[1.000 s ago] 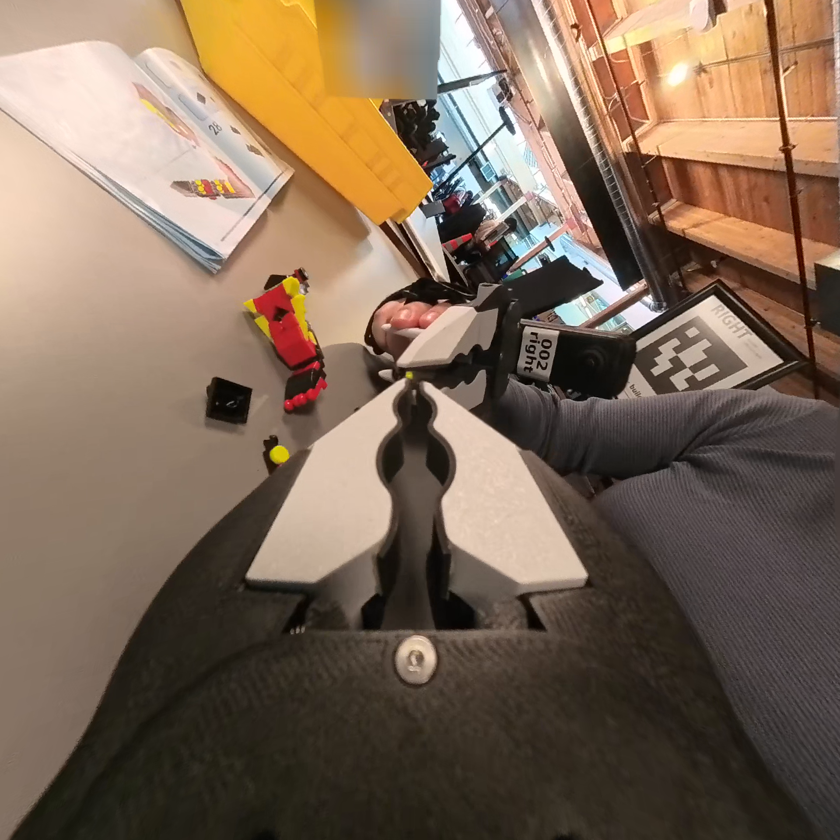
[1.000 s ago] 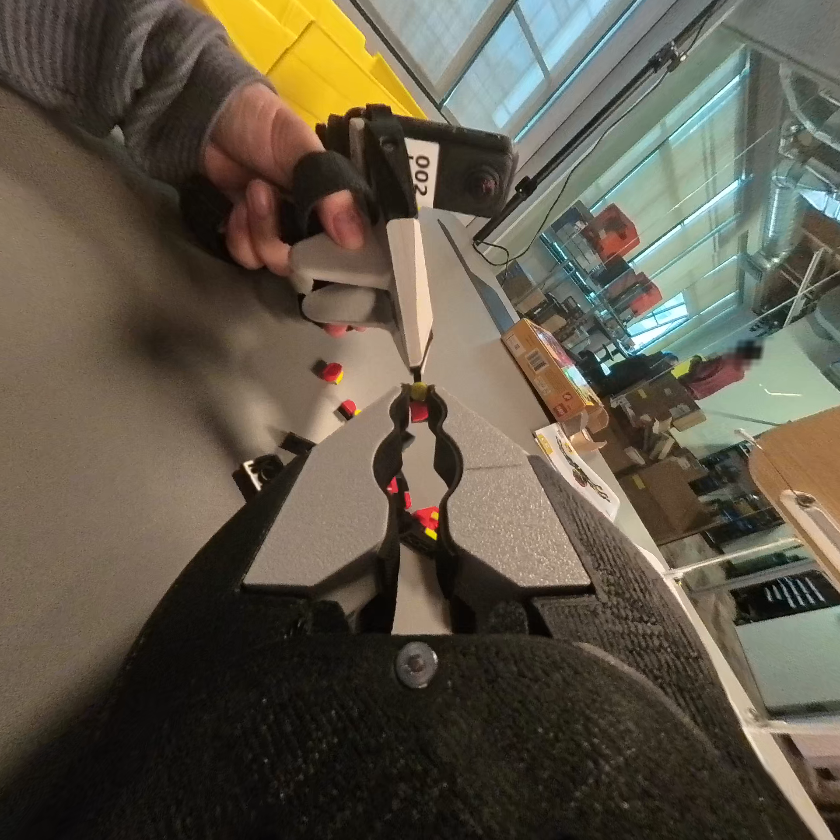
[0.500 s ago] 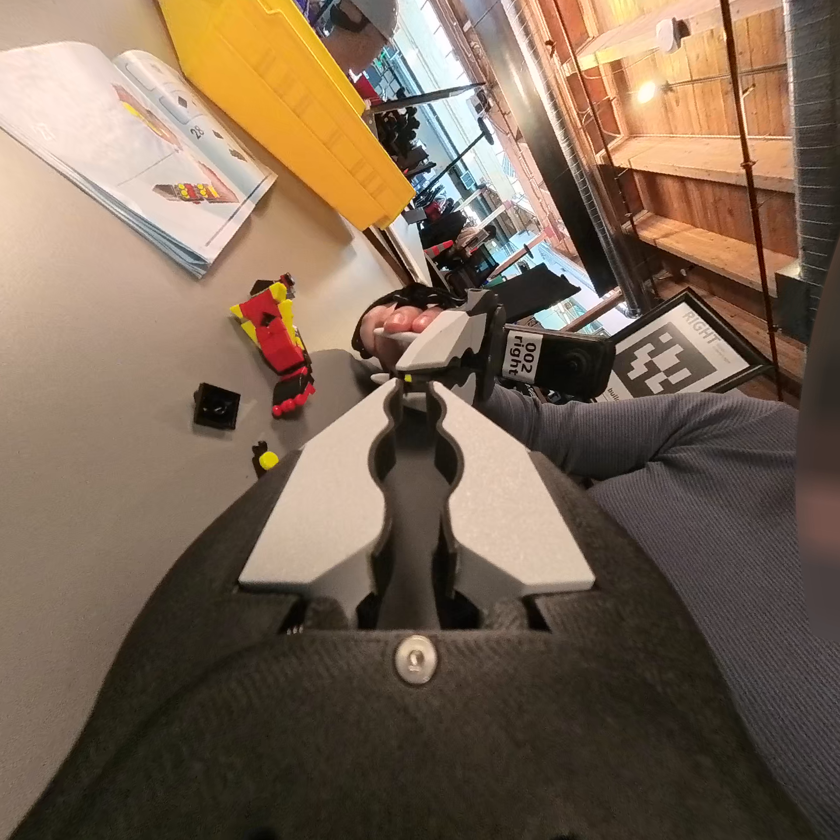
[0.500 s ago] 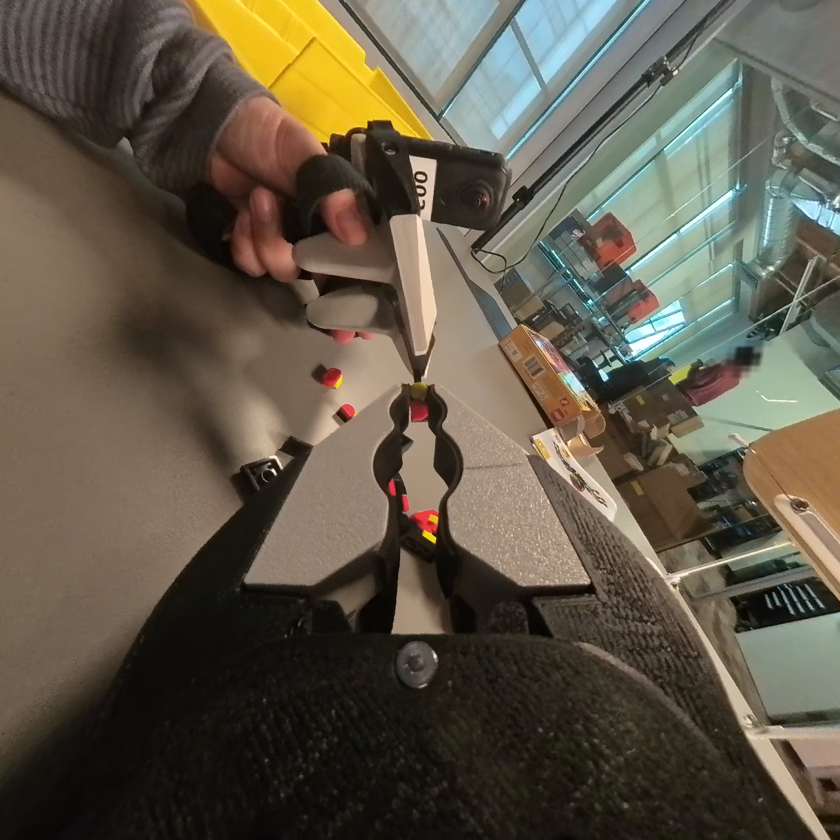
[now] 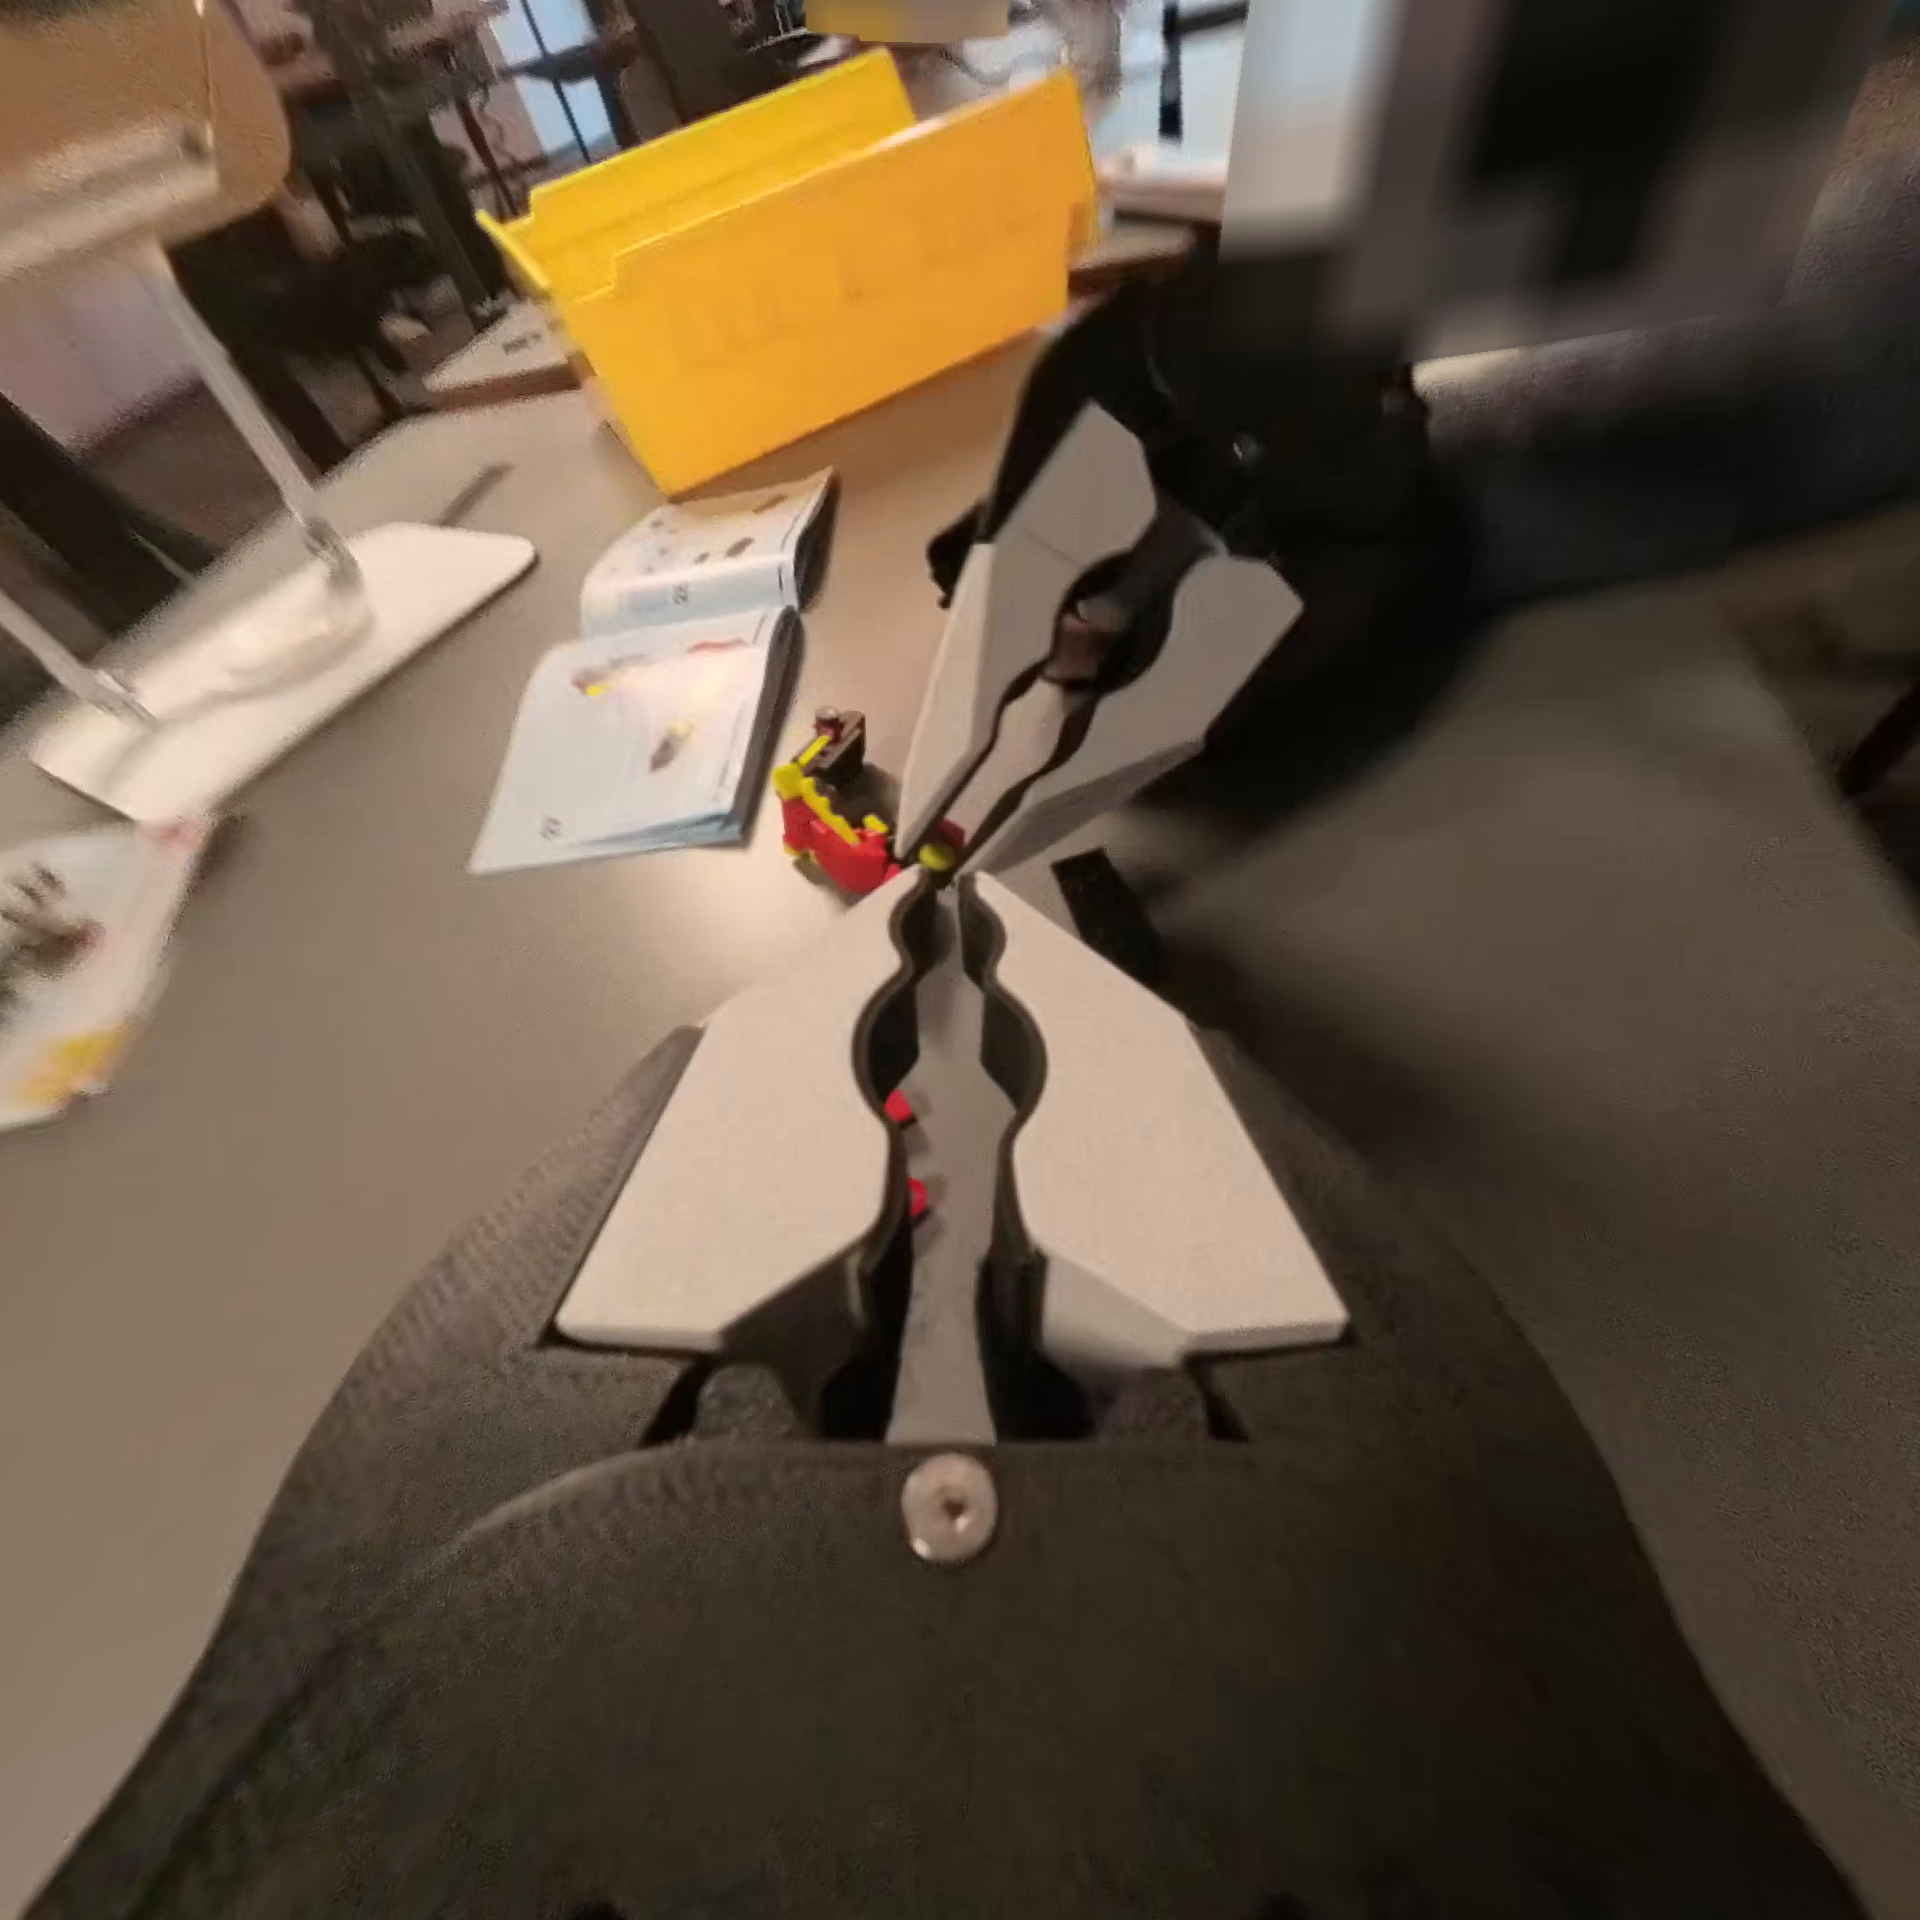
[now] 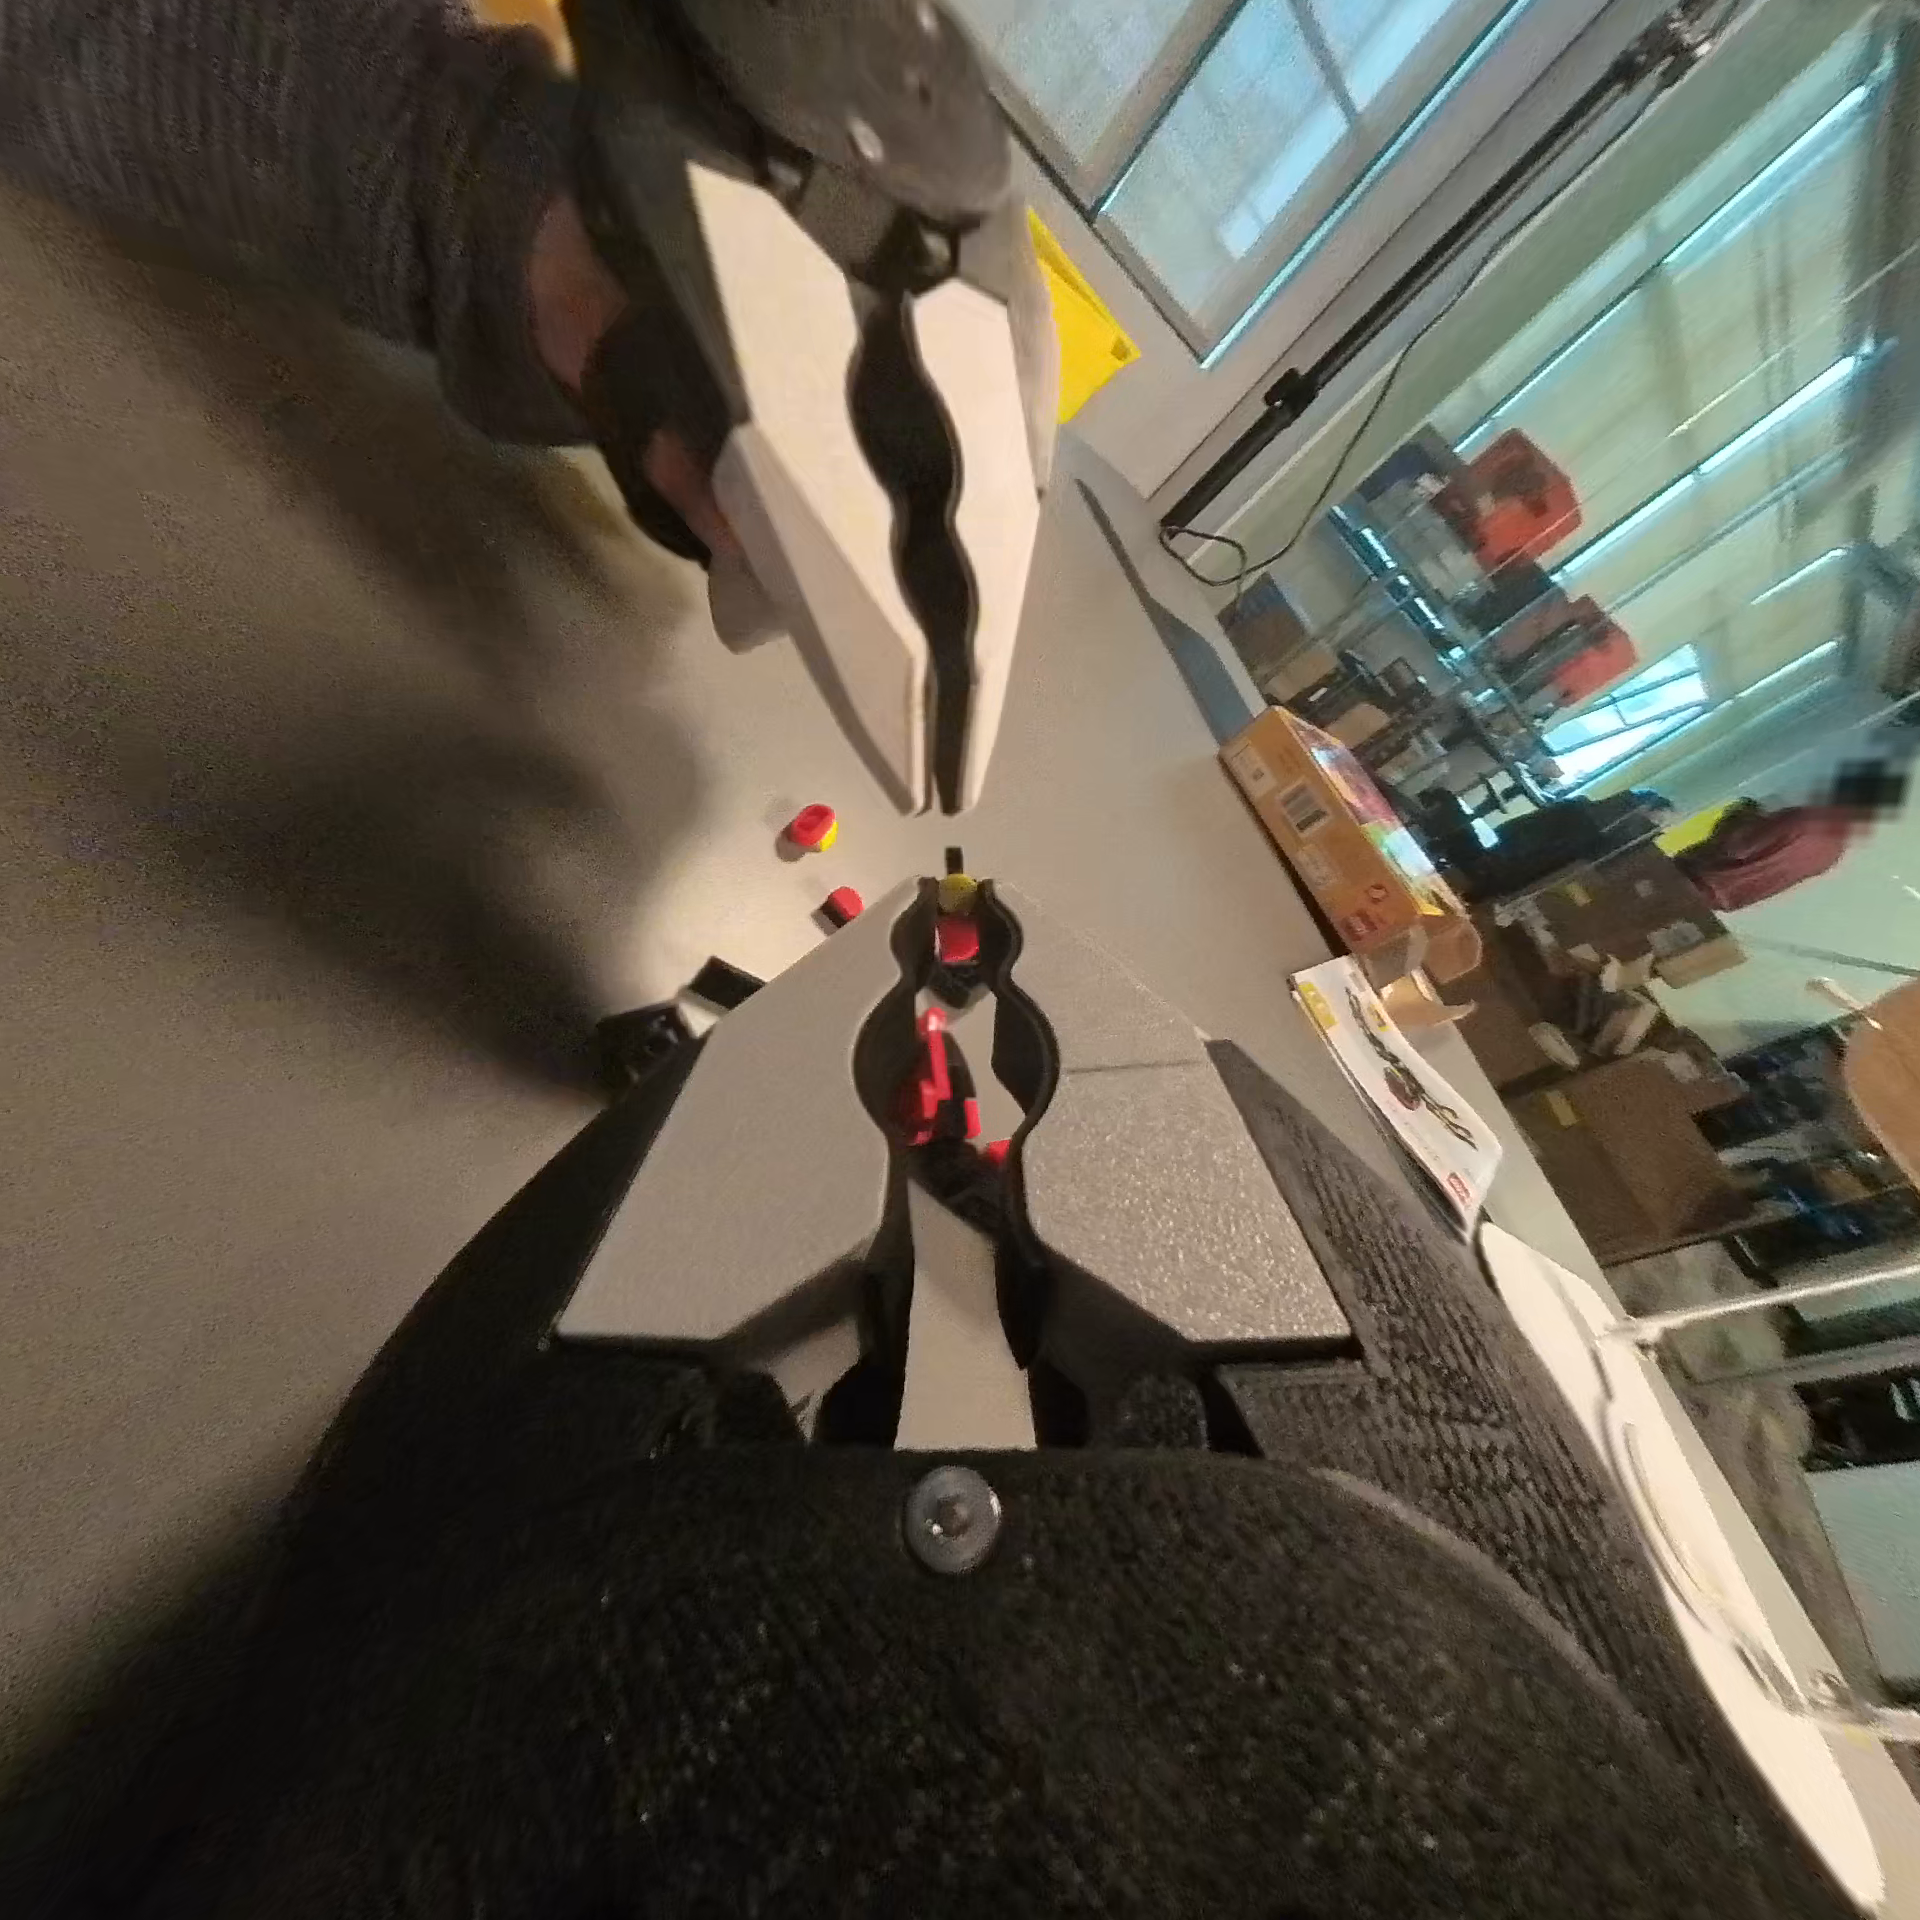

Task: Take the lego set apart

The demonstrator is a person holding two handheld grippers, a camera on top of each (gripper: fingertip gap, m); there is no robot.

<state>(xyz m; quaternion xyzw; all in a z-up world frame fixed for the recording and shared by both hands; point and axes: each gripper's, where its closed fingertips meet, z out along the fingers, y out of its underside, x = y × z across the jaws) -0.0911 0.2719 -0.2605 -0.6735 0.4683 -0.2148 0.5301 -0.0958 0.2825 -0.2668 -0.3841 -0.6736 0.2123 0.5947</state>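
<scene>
Two grippers (one yellow stud [image 6: 957,891])

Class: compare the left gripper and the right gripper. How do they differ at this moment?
The right gripper pinches a small yellow lego piece at its tips; the left gripper holds nothing visible. The right gripper's jaws sit slightly apart around that piece; the left gripper's jaws are almost together. Shared: both are grey, facing each other nearly tip to tip.
</scene>
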